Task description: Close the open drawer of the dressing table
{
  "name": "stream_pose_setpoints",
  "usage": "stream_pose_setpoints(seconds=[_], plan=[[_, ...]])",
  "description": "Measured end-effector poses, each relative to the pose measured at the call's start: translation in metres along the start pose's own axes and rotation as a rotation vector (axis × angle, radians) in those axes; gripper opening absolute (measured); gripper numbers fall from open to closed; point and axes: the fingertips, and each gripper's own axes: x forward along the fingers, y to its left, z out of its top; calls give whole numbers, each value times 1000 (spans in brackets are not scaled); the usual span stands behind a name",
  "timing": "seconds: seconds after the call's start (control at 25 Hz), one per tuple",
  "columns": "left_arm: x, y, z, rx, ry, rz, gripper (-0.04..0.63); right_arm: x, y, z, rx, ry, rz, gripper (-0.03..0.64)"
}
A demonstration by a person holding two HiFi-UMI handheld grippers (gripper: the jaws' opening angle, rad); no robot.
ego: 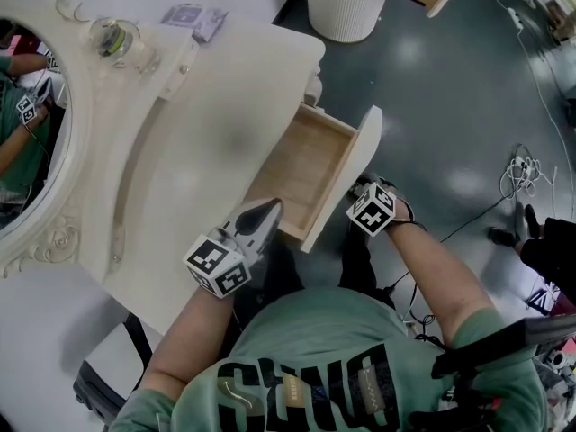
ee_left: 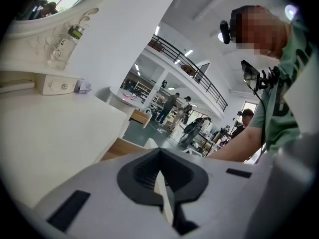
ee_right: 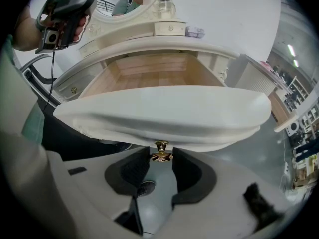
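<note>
Right hand-held gripper [ee_right: 161,156]: clenched on a small brass knob [ee_right: 160,149], with one dark pad against each side of it. The gripper points steeply down.
Knob: it sits at the middle of the lower edge of the curved cream drawer front [ee_right: 164,116], right at the tips of the right hand-held gripper.
Drawer [ego: 306,165]: open and pulled well out of the desk. Its pale wooden inside lies just beyond the drawer front from the right hand-held gripper.
Left hand-held gripper [ego: 267,211]: clenched on nothing, its jaws meeting at the tips. It is held over the near side wall of the drawer, where that wall meets the desk edge, across the drawer from the right hand-held gripper.
Desk [ego: 216,124]: the smooth cream top of the dressing table spreads out beyond the left hand-held gripper.
Mirror [ego: 31,124]: an oval glass in a carved cream frame at the far side of the desk from the left hand-held gripper. It reflects an arm and a marker cube.
Bottle [ego: 112,39]: clear glass with a green band, on the ledge beside the mirror frame.
Packet [ego: 193,16]: small and pale purple, at the desk's far corner, well apart from both grippers.
Floor [ego: 450,106]: dark grey and glossy, under and beyond the right hand-held gripper. White cables [ego: 520,171] lie on it.
Ribbed cylinder [ego: 346,3]: white, standing on the floor past the far end of the desk.
</note>
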Motion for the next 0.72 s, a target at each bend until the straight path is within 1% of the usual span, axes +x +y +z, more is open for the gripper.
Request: stream_pose_setpoints(seconds=[0.72], plan=[[-22, 22, 3, -28, -38, 38, -3, 8, 1, 30, -23, 0, 12, 146]])
